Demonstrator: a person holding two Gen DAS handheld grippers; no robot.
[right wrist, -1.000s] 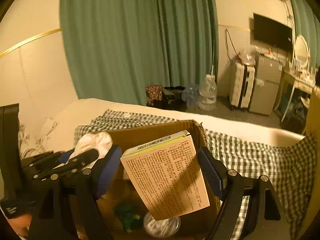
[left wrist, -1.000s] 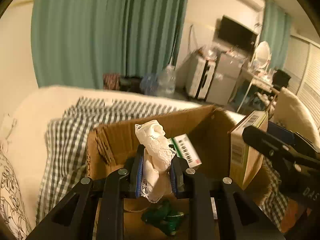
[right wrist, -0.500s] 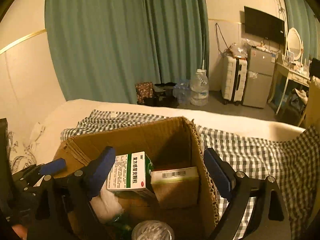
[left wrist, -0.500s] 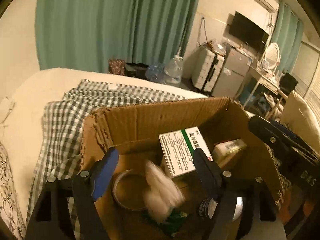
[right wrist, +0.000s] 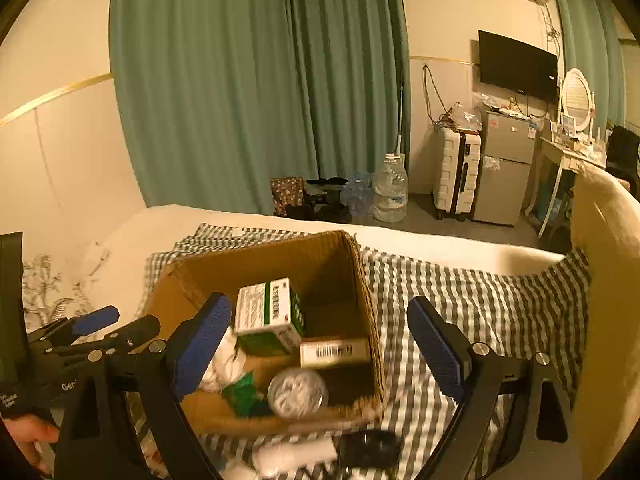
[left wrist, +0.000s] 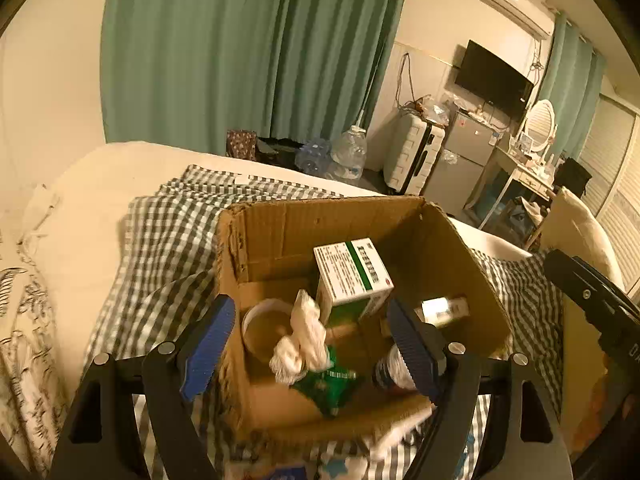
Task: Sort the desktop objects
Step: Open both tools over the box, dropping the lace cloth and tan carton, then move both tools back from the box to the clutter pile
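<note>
Hovering over cardboard box (left wrist: 460,248), L gripper (left wrist: 310,344) & R gripper (right wrist: 320,344) both spread, empty.

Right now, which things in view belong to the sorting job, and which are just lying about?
Job: cardboard box; in it, green-and-white carton, white cloth, tape roll, green packet, barcode carton, clear-lidded jar.

Lying about: checked blanket, water jug, suitcase, television.

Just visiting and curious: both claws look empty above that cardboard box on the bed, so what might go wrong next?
The cardboard box sits on soft checked bedding; a nudge could tip it. The green-and-white carton leans on other items and may slide. Things lying in front of the box, like the white roll, could be missed or knocked.
</note>
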